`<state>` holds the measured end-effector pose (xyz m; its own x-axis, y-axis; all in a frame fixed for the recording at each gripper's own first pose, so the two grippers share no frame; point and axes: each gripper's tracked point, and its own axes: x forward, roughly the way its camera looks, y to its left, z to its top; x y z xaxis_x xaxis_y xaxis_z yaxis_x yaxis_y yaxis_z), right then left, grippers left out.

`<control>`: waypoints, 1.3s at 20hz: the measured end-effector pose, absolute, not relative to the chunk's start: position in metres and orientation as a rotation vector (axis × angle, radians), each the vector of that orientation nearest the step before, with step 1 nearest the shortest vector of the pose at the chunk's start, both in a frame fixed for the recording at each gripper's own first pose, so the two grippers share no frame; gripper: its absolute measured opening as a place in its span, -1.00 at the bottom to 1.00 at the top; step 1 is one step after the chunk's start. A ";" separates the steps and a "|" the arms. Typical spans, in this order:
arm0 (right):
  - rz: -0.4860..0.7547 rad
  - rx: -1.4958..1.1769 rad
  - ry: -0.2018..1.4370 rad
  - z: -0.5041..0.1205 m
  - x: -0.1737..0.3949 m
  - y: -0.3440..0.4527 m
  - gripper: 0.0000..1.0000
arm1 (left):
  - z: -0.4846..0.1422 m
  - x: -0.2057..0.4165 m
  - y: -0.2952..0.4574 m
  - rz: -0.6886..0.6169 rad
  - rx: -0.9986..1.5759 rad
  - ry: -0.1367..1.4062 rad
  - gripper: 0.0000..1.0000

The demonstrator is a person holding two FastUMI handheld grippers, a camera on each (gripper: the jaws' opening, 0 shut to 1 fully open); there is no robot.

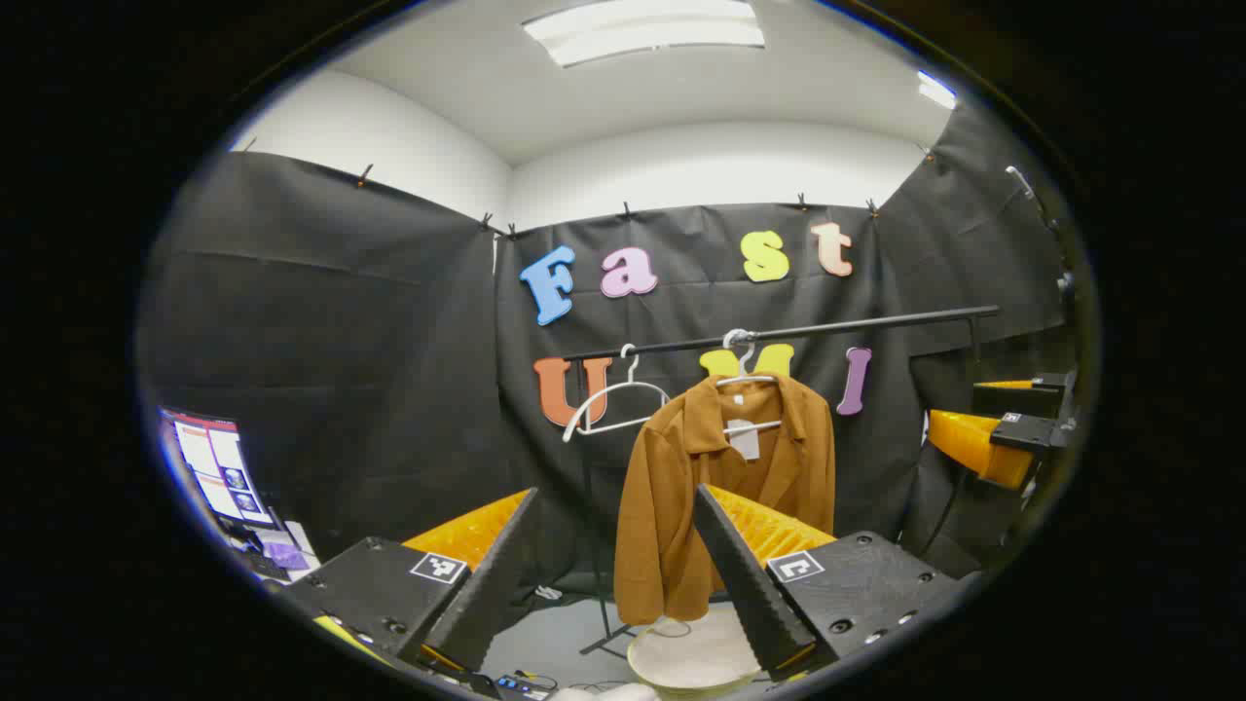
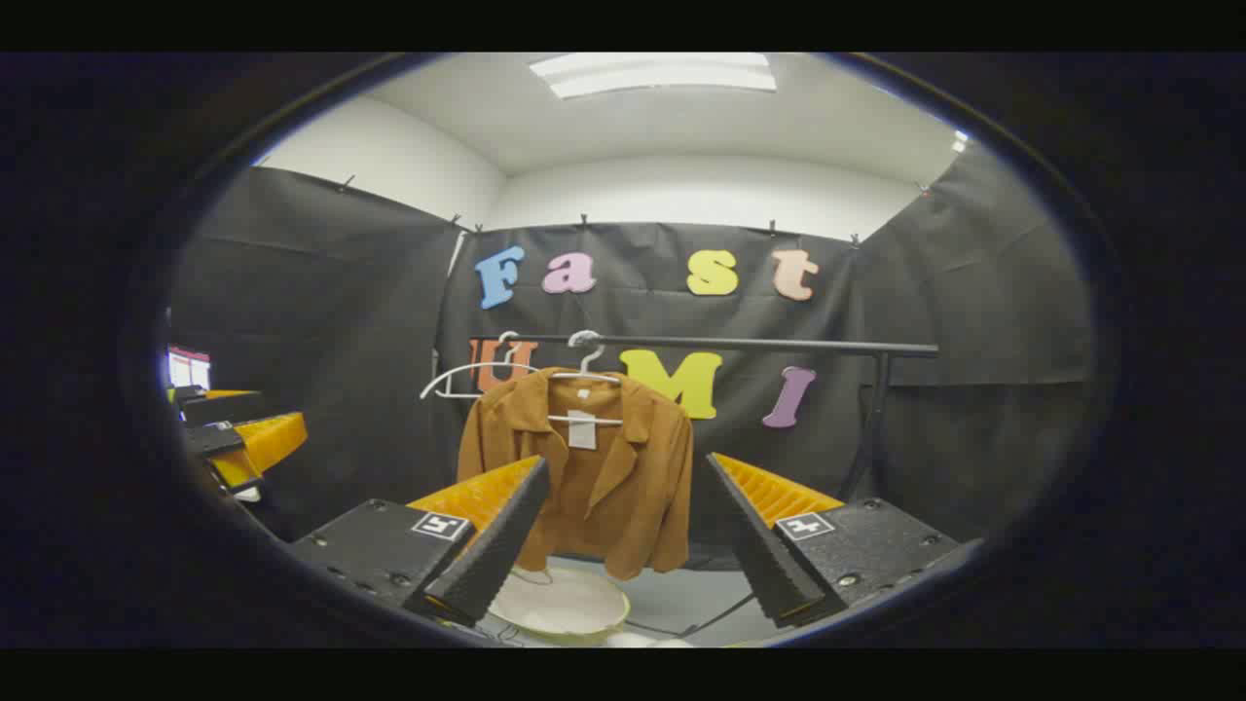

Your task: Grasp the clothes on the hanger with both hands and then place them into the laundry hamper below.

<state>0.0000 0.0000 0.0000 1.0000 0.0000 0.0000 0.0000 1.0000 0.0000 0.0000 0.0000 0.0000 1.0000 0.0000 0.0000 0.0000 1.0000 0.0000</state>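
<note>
A brown jacket (image 1: 681,487) (image 2: 604,477) hangs on a white hanger (image 1: 745,375) (image 2: 584,365) from a black rail (image 1: 827,326) (image 2: 759,343). Below it on the floor sits a pale round laundry hamper (image 1: 691,657) (image 2: 560,604). My left gripper (image 1: 623,574) is open, well short of the jacket, nothing between its fingers. My right gripper (image 2: 623,540) is open too, also at a distance from the jacket. The right gripper (image 1: 993,433) appears at the right edge of the left gripper view, and the left gripper (image 2: 234,433) at the left edge of the right gripper view.
A second, empty white hanger (image 1: 613,404) (image 2: 467,375) hangs left of the jacket. The rail's stand (image 2: 871,428) rises at the right. A lit monitor (image 1: 214,467) with desk clutter stands at the far left. Cables (image 1: 526,682) lie on the grey floor.
</note>
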 end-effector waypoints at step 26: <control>0.040 0.021 0.054 -0.059 0.157 -0.038 1.00 | -0.033 0.139 -0.107 -0.167 -0.054 -0.033 0.94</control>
